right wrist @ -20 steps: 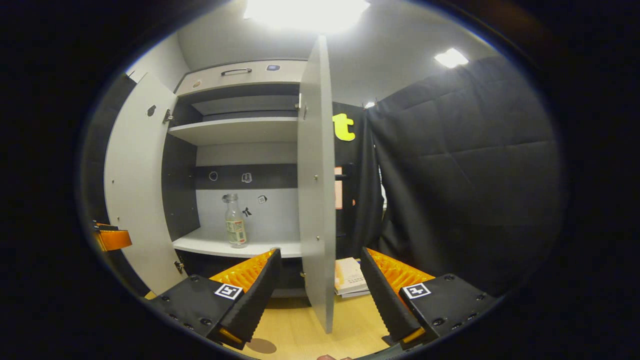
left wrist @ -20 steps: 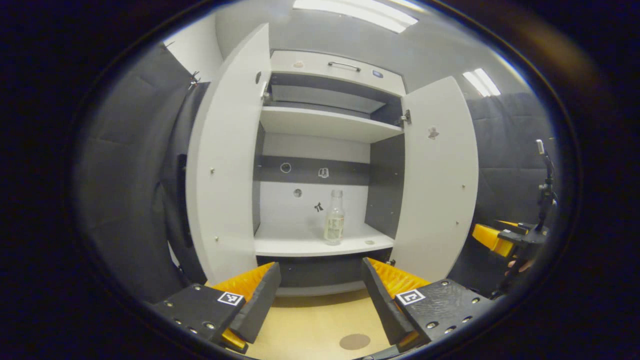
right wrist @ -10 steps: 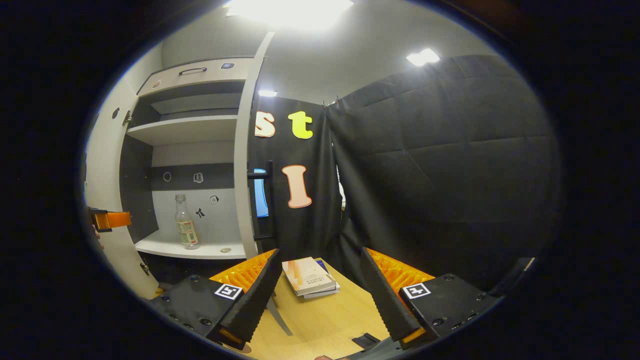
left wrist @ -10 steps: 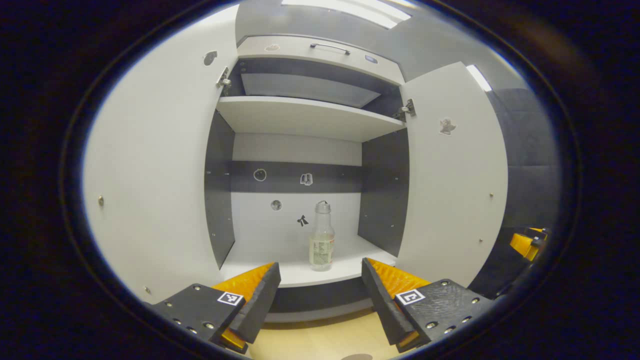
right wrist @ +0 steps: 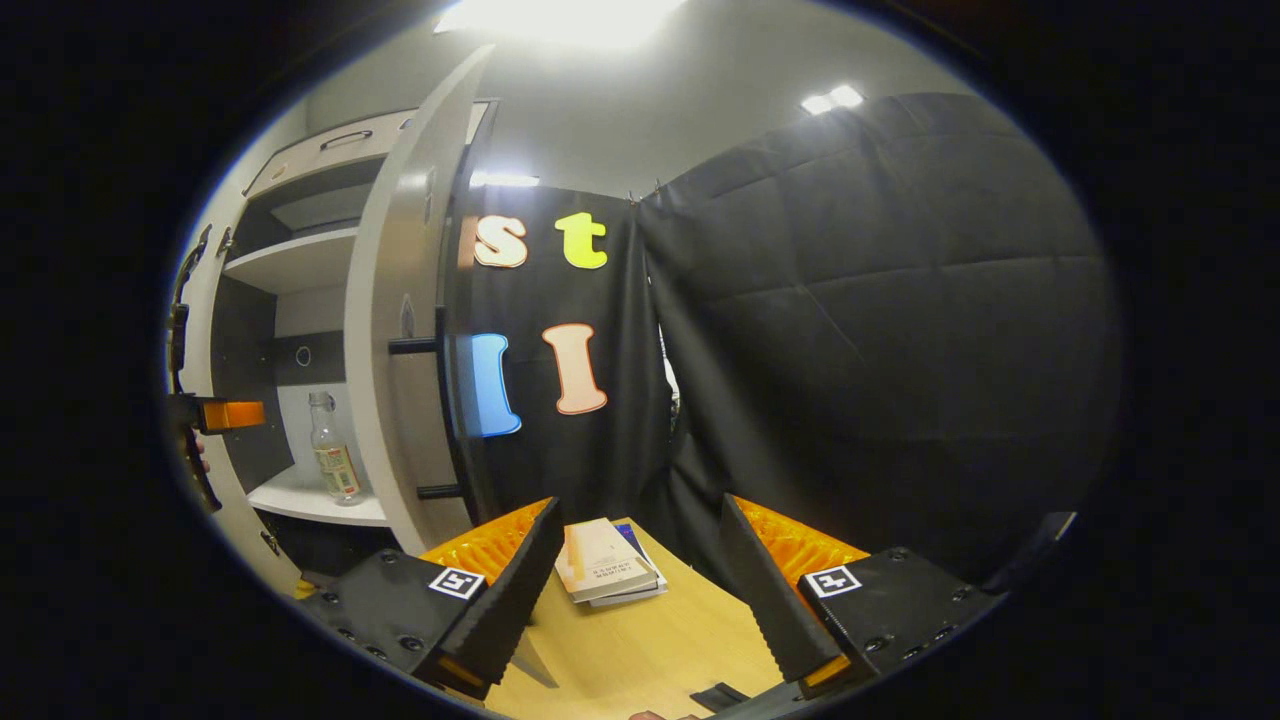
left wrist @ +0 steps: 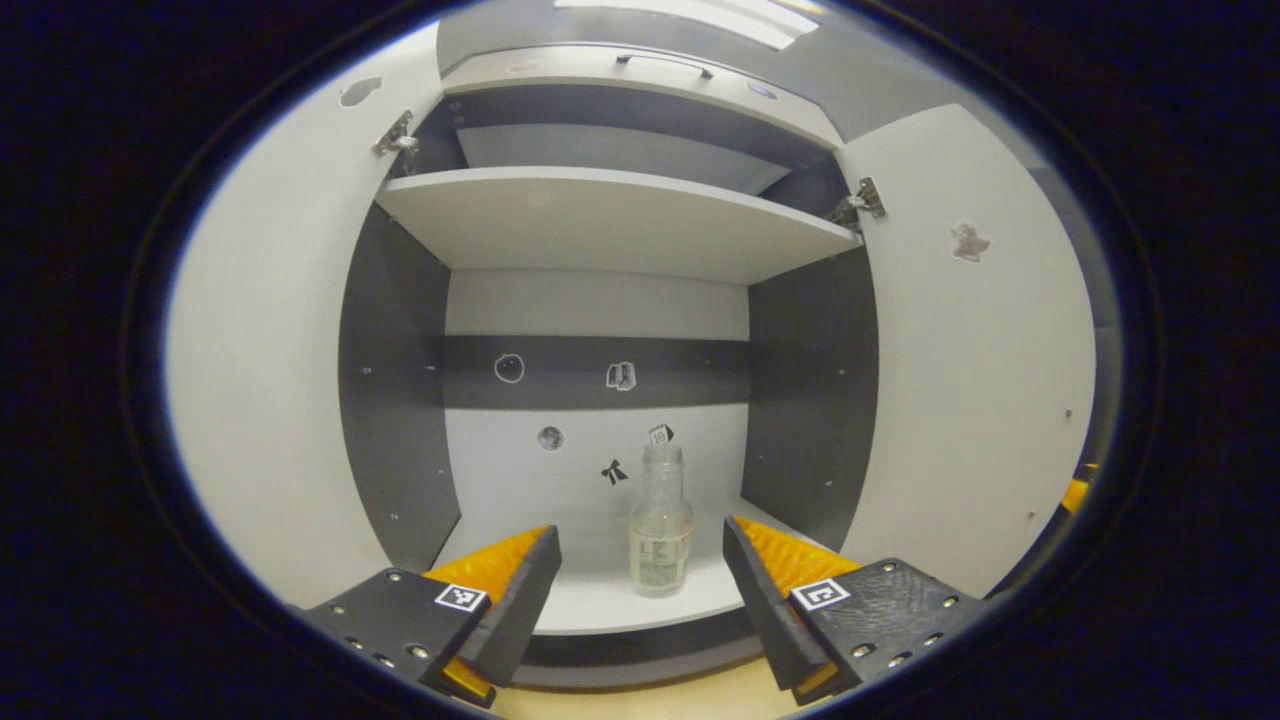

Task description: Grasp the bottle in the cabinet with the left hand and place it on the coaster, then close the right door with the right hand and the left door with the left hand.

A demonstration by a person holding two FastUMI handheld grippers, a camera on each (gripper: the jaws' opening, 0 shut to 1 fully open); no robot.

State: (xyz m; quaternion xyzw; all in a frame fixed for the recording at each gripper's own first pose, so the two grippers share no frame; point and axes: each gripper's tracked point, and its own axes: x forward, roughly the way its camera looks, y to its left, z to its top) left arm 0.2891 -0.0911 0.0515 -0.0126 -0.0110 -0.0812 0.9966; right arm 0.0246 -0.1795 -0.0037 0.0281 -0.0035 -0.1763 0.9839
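Observation:
A clear glass bottle [left wrist: 660,535] with a pale label stands upright on the cabinet's lower shelf [left wrist: 640,605]. My left gripper [left wrist: 640,600] is open just in front of that shelf, and the bottle shows between its fingers but farther back, untouched. Both cabinet doors stand open: the left door [left wrist: 270,400] and the right door [left wrist: 980,400]. In the right gripper view, the right gripper [right wrist: 640,590] is open over the wooden table [right wrist: 640,650], away from the cabinet. There the bottle [right wrist: 333,462] shows past the right door [right wrist: 400,330], and the left gripper [right wrist: 215,415] reaches in at far left.
A stack of books [right wrist: 605,572] lies on the table near the black cloth wall. An upper shelf [left wrist: 620,215] spans the cabinet above the bottle. The right door carries a dark bar handle [right wrist: 440,415] on its outer face. A small dark object [right wrist: 720,695] lies on the table's near edge.
My left gripper has moved forward to the cabinet, so the bottle now looms larger between its fingers. The right gripper has swung to the right, away from the cabinet opening.

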